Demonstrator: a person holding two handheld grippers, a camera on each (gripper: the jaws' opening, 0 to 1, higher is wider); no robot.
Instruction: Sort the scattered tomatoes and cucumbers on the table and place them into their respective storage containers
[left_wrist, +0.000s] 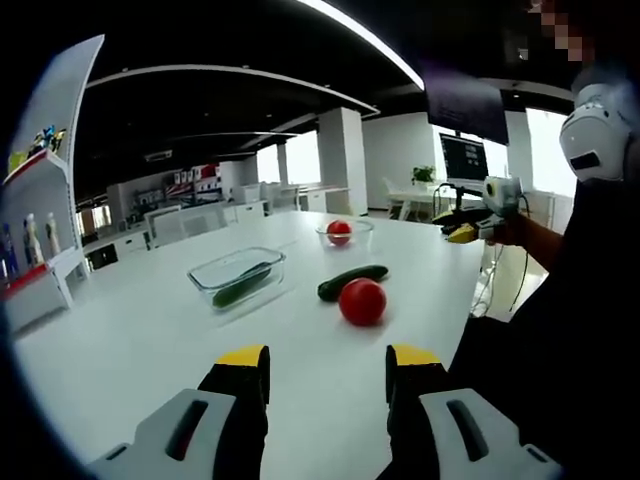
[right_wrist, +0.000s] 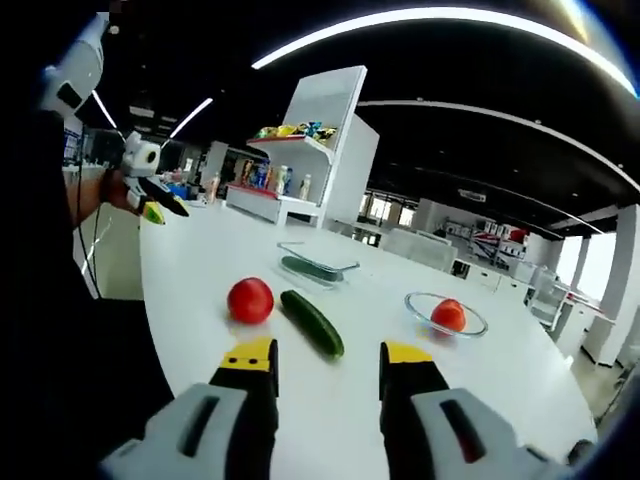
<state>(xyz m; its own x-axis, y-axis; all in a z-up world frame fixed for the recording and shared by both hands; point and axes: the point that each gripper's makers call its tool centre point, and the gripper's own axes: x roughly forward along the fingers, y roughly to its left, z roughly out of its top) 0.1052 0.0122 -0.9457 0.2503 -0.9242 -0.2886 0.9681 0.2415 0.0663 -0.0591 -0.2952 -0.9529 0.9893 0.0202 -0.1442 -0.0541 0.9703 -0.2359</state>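
A loose red tomato (left_wrist: 362, 301) (right_wrist: 250, 300) and a loose dark green cucumber (left_wrist: 352, 281) (right_wrist: 312, 322) lie side by side on the white table (left_wrist: 150, 340) (right_wrist: 200, 260). A rectangular glass container (left_wrist: 210, 272) (right_wrist: 345, 266) holds another cucumber (left_wrist: 242, 287) (right_wrist: 308, 268). A round glass bowl (left_wrist: 362, 228) (right_wrist: 420, 303) holds a second tomato (left_wrist: 339, 231) (right_wrist: 449, 314). My left gripper (left_wrist: 328, 360) is open, low over the table short of the loose tomato; it also shows far left (right_wrist: 152, 205). My right gripper (right_wrist: 328, 358) is open, facing the loose cucumber; it also shows at right (left_wrist: 465, 230).
A person (left_wrist: 590, 280) stands at the table's edge and holds both grippers. A display shelf (right_wrist: 310, 150) with bottles and packets stands beyond the table. A monitor (left_wrist: 463, 160) and more white desks sit in the background.
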